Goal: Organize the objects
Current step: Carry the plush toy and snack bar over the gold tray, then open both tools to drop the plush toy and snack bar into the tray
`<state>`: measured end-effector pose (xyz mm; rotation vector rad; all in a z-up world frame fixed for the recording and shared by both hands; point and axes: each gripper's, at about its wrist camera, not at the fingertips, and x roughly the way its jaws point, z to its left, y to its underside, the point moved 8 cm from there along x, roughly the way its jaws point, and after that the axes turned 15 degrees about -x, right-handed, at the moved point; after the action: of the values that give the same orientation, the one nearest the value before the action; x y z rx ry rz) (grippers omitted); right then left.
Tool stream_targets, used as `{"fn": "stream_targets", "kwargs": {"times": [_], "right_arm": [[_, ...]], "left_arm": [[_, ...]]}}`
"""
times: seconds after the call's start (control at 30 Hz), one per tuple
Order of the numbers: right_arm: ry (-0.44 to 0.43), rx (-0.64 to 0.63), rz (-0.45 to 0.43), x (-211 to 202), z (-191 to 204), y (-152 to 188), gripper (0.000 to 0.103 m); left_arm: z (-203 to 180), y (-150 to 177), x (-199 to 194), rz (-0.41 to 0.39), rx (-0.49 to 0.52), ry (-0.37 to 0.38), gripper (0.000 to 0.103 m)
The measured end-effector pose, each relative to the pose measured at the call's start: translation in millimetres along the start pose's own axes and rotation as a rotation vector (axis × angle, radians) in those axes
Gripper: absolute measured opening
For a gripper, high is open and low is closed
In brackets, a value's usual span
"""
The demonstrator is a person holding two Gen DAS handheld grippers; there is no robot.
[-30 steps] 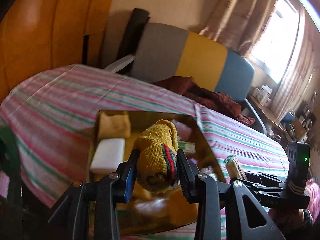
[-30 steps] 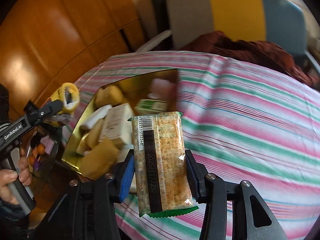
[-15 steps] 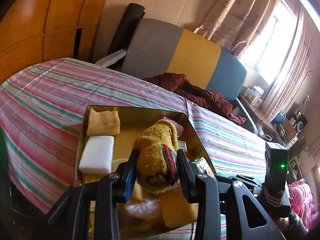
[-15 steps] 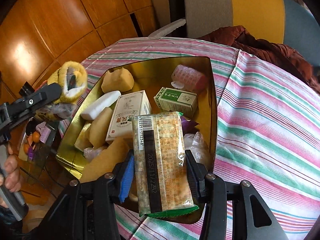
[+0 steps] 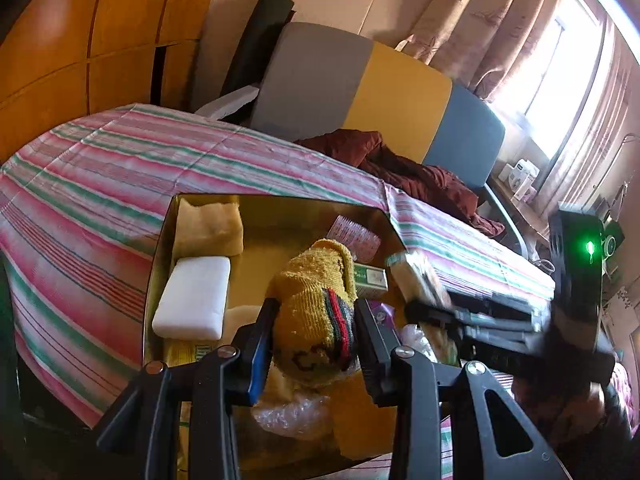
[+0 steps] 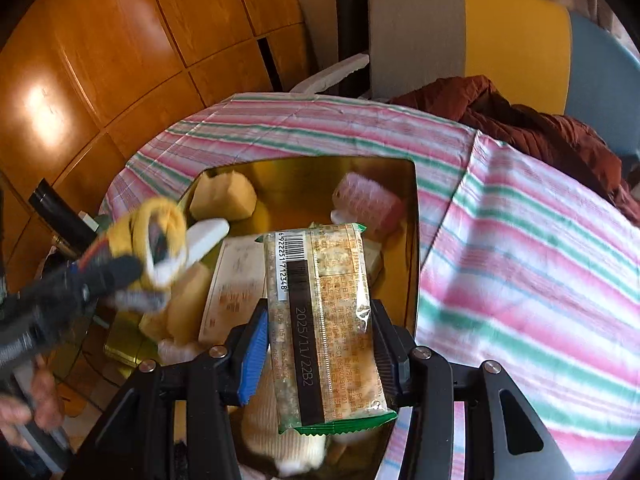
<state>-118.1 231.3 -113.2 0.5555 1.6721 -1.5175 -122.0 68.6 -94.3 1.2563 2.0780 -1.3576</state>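
We are working over a table covered by a striped cloth (image 5: 120,168) of pink, green and white, with a grey, yellow and blue sofa (image 5: 360,92) standing behind it and a dark red garment (image 6: 532,128) lying heaped where the two meet. A gold tin tray (image 5: 280,212) is sitting on the cloth and holding a jumble of things: a tan sponge block (image 5: 208,226) in its far left corner, a white bar (image 5: 192,298) lying just in front of that, a pink hair roller (image 6: 368,204) toward the far right, a small green carton (image 5: 370,280) near the middle, and a white printed box (image 6: 236,284) lying flat (its print is too blurred for us to read).

We are holding the left gripper (image 5: 316,332) above the near part of the tray, its two fingers pressing in on a rolled yellow sock (image 5: 320,312) with red, green and grey bands, which is hanging clear of the tray's contents. We are holding the right gripper (image 6: 316,340) over the tray's near right corner, clamping a cracker packet (image 6: 324,328) upright between its fingers, the barcode end pointing away from us and the green-edged end nearest the camera
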Motion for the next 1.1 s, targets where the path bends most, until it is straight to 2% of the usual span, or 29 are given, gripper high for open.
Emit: {"fn": "stream_targets", "kwargs": {"times": [0.2,0.47,0.67,1.0,1.1], "right_arm": [[0.019,0.026,-0.004,26.9,-10.2,-31.0,0.050],[0.025,0.026,0.009,29.6,-9.5,-22.6,0.051],[0.024,0.020,0.019,28.2,-3.0,-12.0,0.051],[0.049,0.014,0.003,14.7,5.9,-1.9,0.063],[0.062,0.005,-0.005,8.8,10.5,0.9,0.066]], "left_arm": [[6.6,8.3,9.9,0.042,-0.022,0.004,0.045],[15.3,12.1,17.0,0.050,-0.032,-0.023,0.046],[13.8,10.1,10.7,0.007,0.003,-0.078,0.046],[19.2,-2.0,-16.7,-0.115,0.050,-0.222,0.049],[18.3,-3.4,-23.6,-0.137,0.057,-0.239,0.051]]}}
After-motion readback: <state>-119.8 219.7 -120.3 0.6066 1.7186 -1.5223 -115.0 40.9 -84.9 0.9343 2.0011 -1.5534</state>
